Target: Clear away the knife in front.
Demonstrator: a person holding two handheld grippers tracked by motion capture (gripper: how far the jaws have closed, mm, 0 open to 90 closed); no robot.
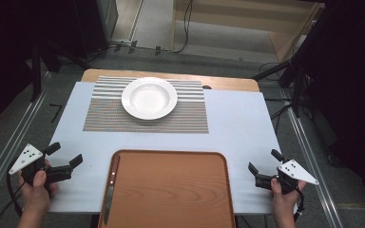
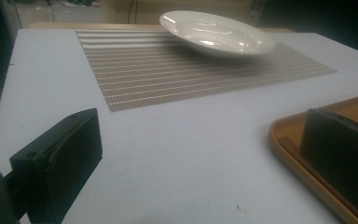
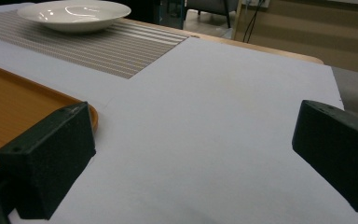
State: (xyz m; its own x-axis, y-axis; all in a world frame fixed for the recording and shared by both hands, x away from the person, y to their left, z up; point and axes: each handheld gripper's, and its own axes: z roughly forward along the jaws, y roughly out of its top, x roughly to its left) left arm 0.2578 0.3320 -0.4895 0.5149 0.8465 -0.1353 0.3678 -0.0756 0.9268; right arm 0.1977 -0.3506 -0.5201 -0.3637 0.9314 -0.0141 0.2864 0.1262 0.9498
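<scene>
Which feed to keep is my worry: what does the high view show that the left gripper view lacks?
High view adds: the left hand, right hand, left gripper, right gripper and the whole tray. Left gripper view adds: its own jaws close up, standing apart, and the plate in side profile. Shared: plate, striped mat, tray, white table cover.

A plate (image 1: pixel 148 98) sits on a placemat (image 1: pixel 104 114) toward the far side of the table (image 1: pixel 237 123), a little left of the mat's middle. Nearer the person, a tray (image 1: pixel 171 190) lies at the table's front edge, apart from the mat, with a knife (image 1: pixel 110 187) inside along its left rim (lengthwise, front to back). The left gripper (image 1: pixel 66 155) is held left of the tray and the right gripper (image 1: pixel 264 161) right of it, both near the table's front corners.
</scene>
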